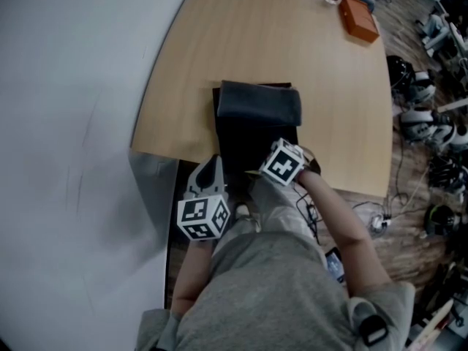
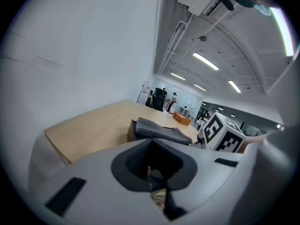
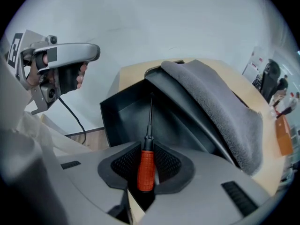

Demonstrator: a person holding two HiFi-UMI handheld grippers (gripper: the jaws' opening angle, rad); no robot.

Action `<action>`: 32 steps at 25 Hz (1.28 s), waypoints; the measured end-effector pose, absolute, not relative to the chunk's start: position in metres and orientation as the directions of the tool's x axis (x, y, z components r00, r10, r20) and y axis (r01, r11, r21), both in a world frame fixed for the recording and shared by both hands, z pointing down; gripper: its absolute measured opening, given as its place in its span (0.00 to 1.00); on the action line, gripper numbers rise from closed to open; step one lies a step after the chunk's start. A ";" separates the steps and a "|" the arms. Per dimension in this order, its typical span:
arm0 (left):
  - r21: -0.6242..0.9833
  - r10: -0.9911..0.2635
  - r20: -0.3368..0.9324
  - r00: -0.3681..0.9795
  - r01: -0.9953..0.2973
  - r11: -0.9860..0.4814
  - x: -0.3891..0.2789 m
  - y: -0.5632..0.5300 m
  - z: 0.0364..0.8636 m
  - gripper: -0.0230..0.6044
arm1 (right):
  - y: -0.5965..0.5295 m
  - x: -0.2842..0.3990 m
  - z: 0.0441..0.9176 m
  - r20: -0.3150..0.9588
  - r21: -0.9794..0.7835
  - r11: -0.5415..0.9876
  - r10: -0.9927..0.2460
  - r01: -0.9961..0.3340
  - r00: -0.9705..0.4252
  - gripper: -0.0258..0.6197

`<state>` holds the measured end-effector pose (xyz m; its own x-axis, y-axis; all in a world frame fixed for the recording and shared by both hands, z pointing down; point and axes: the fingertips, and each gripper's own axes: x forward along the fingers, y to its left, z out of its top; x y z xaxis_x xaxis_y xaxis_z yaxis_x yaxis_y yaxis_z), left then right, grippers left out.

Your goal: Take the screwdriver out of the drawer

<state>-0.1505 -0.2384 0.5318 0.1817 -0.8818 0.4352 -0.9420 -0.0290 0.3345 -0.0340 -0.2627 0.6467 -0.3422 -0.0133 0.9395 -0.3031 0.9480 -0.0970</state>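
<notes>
The screwdriver (image 3: pixel 145 172) has an orange handle and a thin dark shaft. My right gripper (image 3: pixel 146 158) is shut on that handle, and the shaft points down into the open black drawer (image 3: pixel 122 111). In the head view the right gripper's marker cube (image 1: pixel 283 163) sits over the drawer (image 1: pixel 238 152) and hides the tool. The drawer sticks out from a black box under a folded grey cloth (image 1: pixel 259 102). My left gripper (image 1: pixel 216 159) hangs just left of the drawer's front corner, jaws together and holding nothing. It looks across the table from the left gripper view (image 2: pixel 150 170).
The wooden table (image 1: pixel 292 42) carries an orange box (image 1: pixel 359 17) at its far end. A white wall (image 1: pixel 66 123) runs close along the left. Cables (image 1: pixel 380 221) and equipment lie on the floor to the right. The person's grey-clothed lap fills the near edge.
</notes>
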 end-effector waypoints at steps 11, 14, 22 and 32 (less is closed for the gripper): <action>0.329 -0.890 0.410 0.202 -0.942 -0.062 -0.146 -0.219 0.519 0.04 | -0.267 -0.030 0.611 0.903 -0.013 0.918 -0.160 -0.396 -0.399 0.17; 0.326 -0.892 0.402 0.207 -0.943 -0.071 -0.145 -0.212 0.515 0.04 | -0.267 -0.027 0.600 0.887 0.015 0.903 -0.211 -0.429 -0.412 0.17; 0.321 -0.893 0.388 0.230 -0.941 -0.103 -0.140 -0.195 0.511 0.04 | -0.256 -0.017 0.578 0.836 0.069 0.843 -0.341 -0.534 -0.430 0.17; 0.313 -0.893 0.363 0.265 -0.938 -0.151 -0.127 -0.183 0.499 0.04 | -0.232 -0.006 0.549 0.730 0.022 0.733 -0.476 -0.680 -0.490 0.17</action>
<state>-0.1271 -0.1829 0.4990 0.2651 -0.8933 0.3631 -0.9376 -0.1510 0.3132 -0.0056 -0.2319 0.5492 -0.4898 -0.4763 0.7302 -0.6799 0.7330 0.0221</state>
